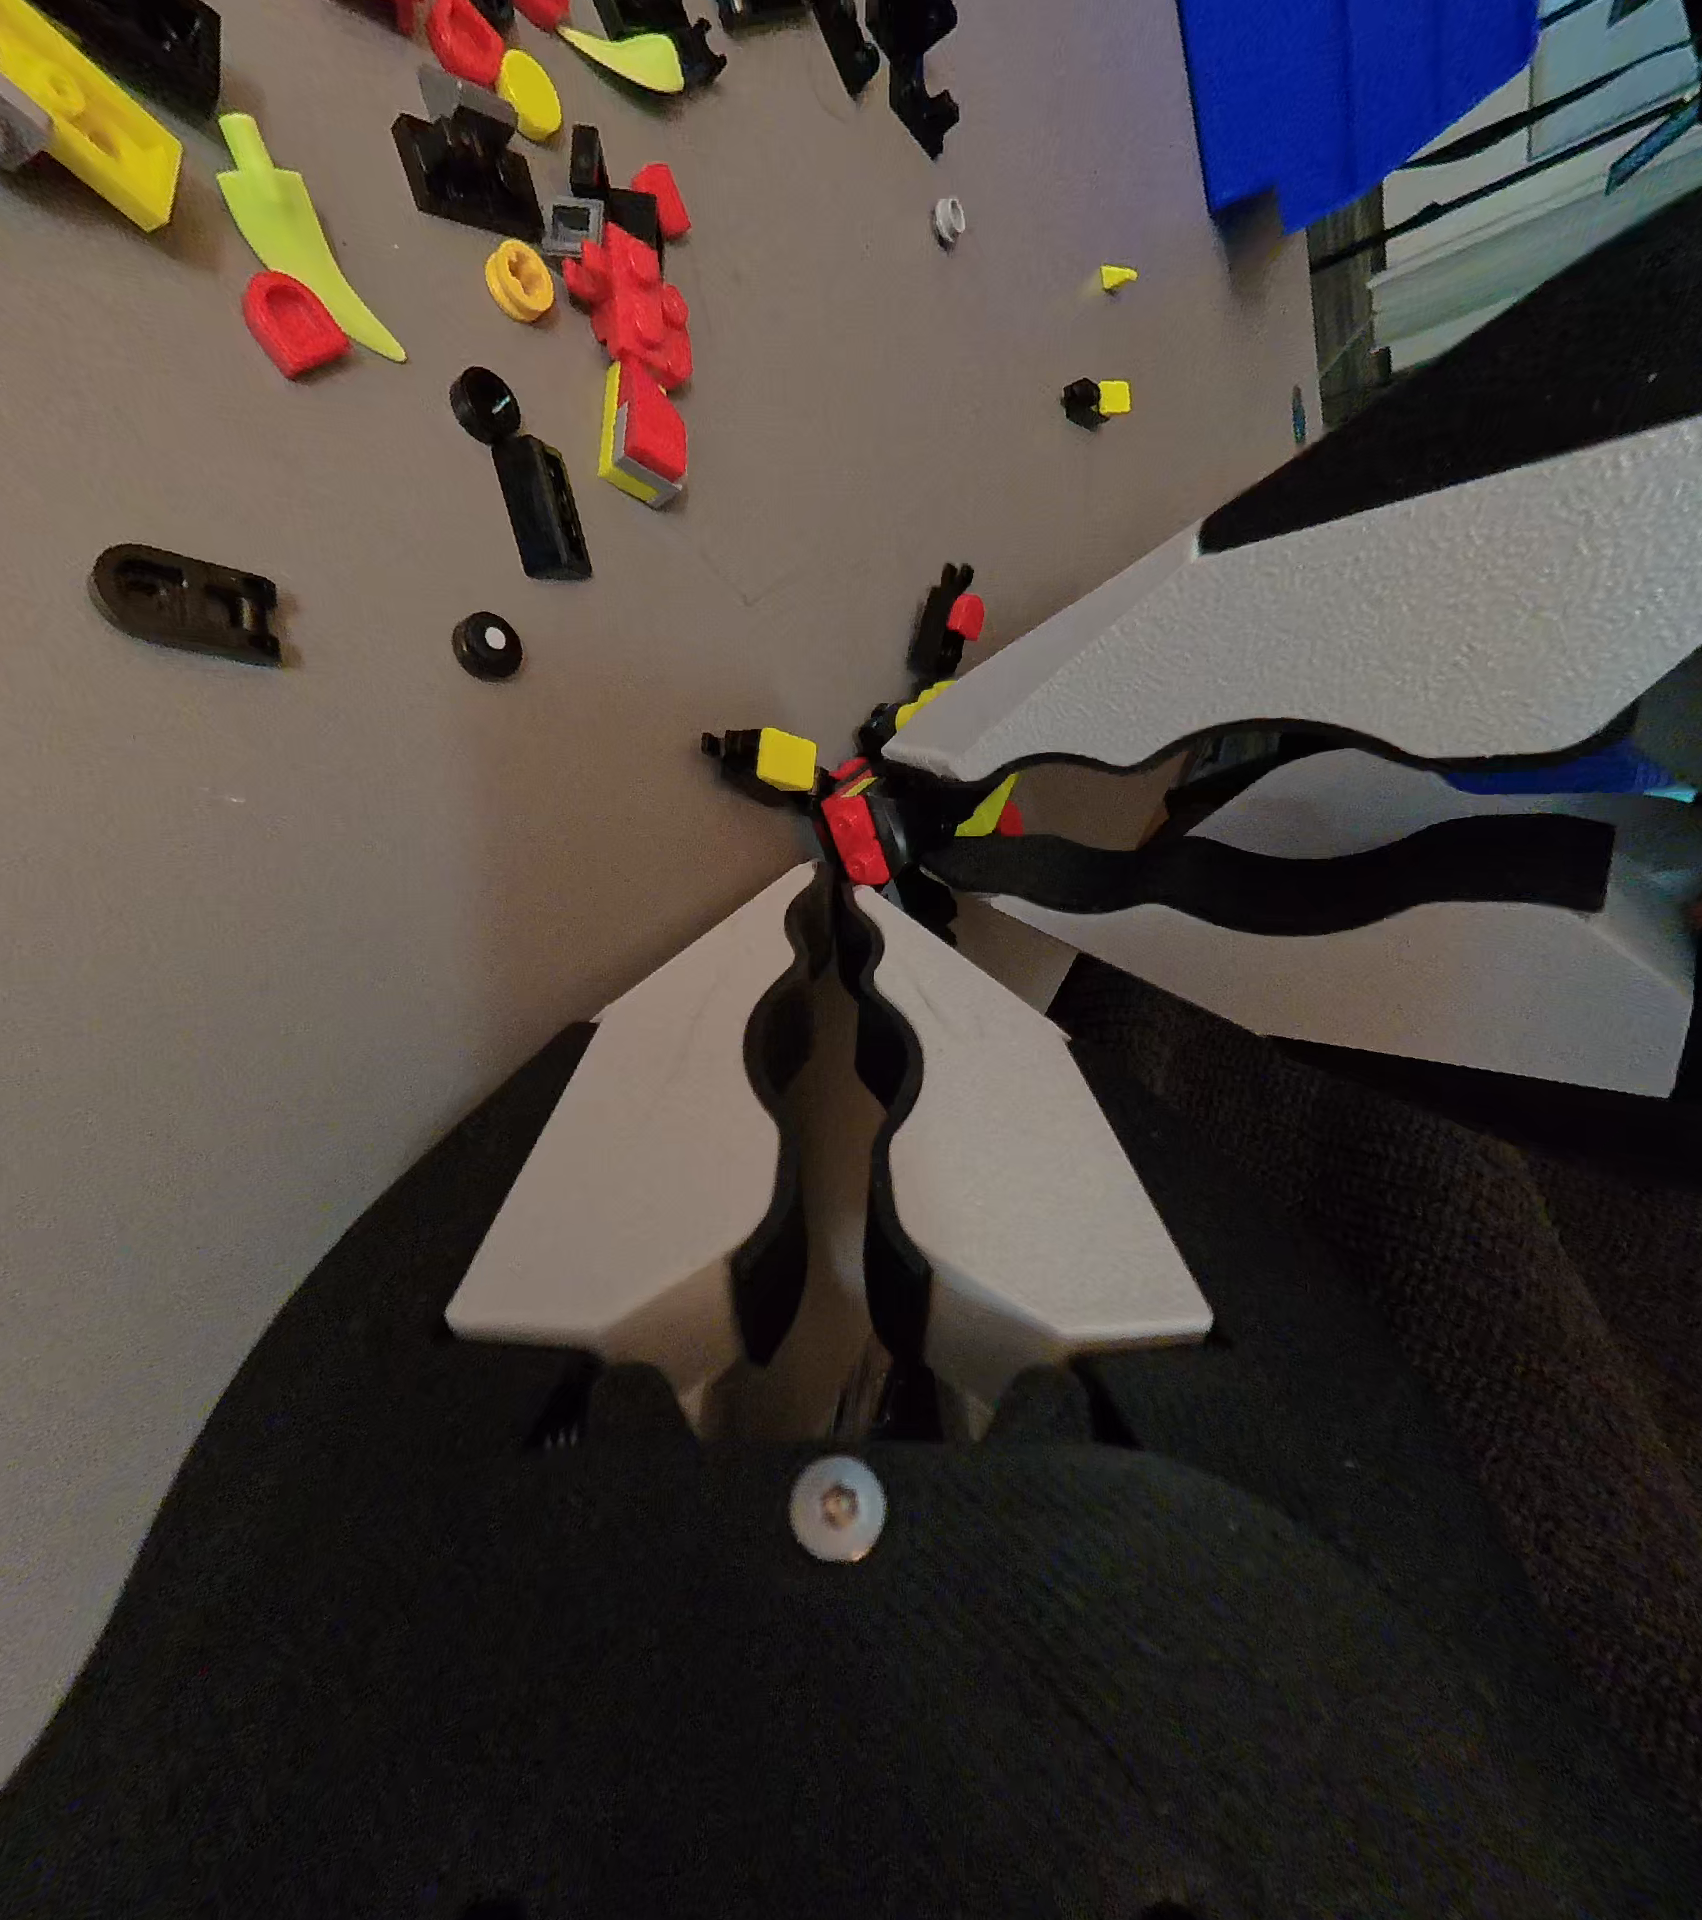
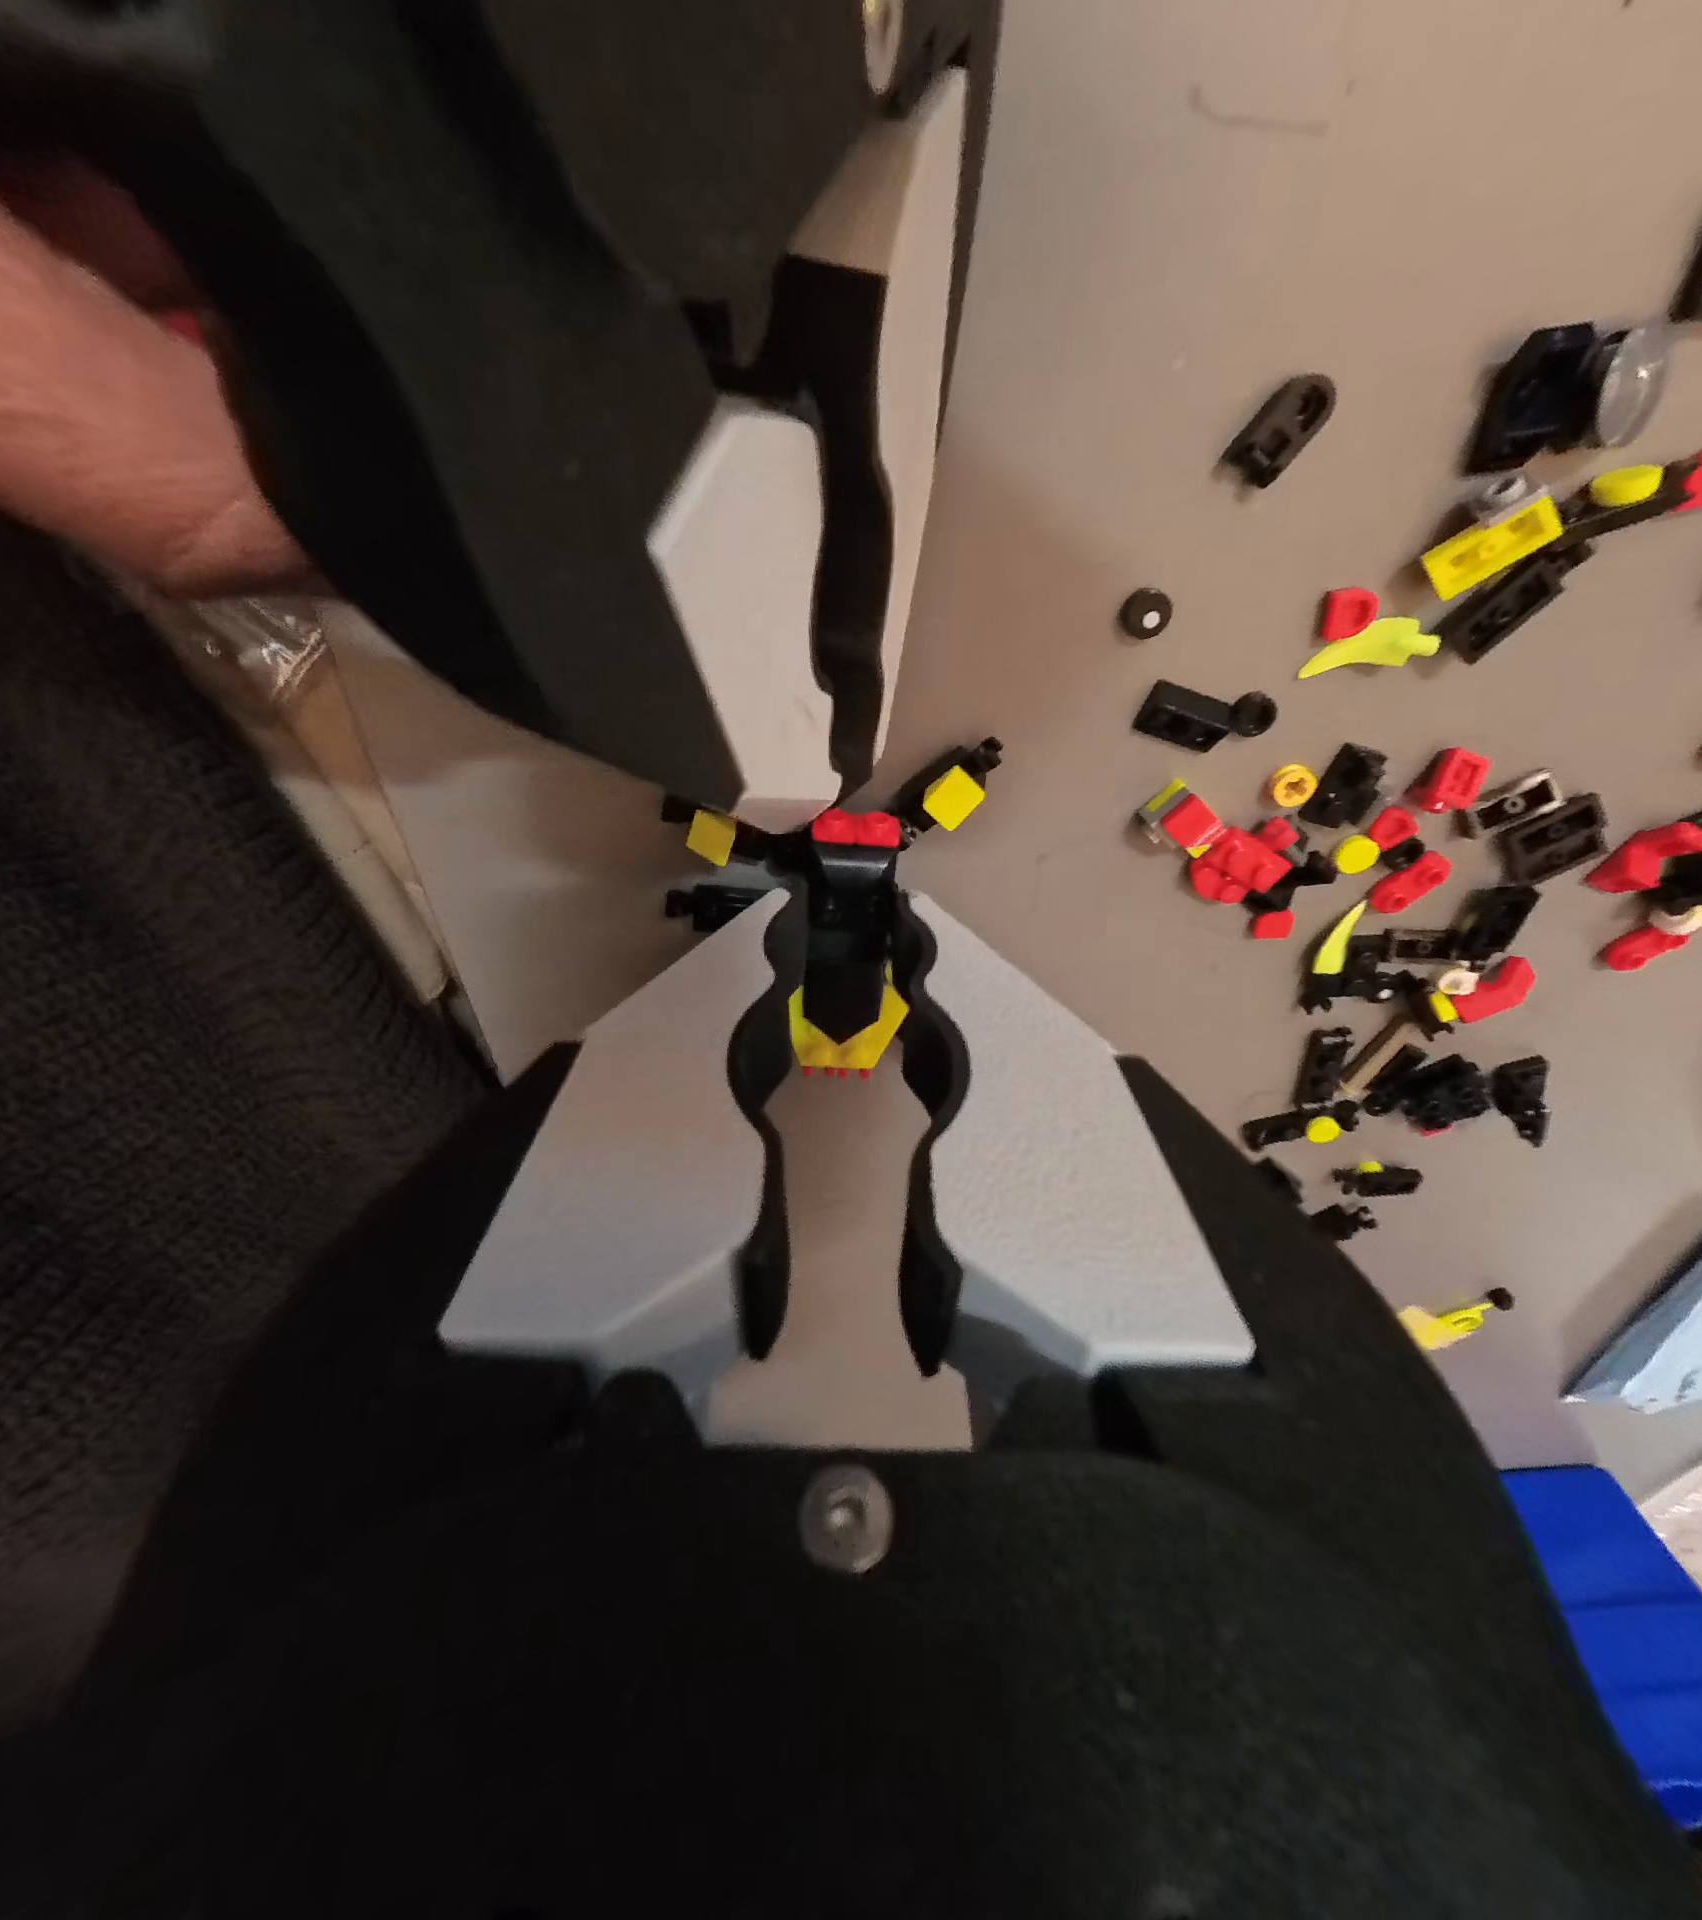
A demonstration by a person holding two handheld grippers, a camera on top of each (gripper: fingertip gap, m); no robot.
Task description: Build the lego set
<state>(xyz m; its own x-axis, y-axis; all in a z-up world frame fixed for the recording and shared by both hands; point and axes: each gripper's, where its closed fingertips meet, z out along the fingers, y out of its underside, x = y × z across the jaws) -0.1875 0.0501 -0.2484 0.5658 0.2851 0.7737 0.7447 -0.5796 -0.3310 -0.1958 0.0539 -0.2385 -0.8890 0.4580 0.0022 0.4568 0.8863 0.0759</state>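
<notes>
Two tools are meeting over the table (image 1: 203, 935): the left tool (image 1: 834, 883) and the right tool (image 2: 847, 904). One half-built model (image 2: 842, 935) is sitting between them. Two lime curved horns (image 1: 291, 234) are showing in the left wrist view. One blue box (image 2: 1657, 1662) is lying at the edge. Loose bricks (image 2: 1242, 862) are lying too crowded to count exactly.

Left claw (image 1: 839, 883) pinched against red brick (image 1: 857, 831) of lego model

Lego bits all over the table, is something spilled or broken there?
Nothing looks broken. The loose pieces lie scattered on the grey table, as unsorted parts would. The right claw grips the small black, red and yellow model, and the left claw meets it at its red end.
</notes>
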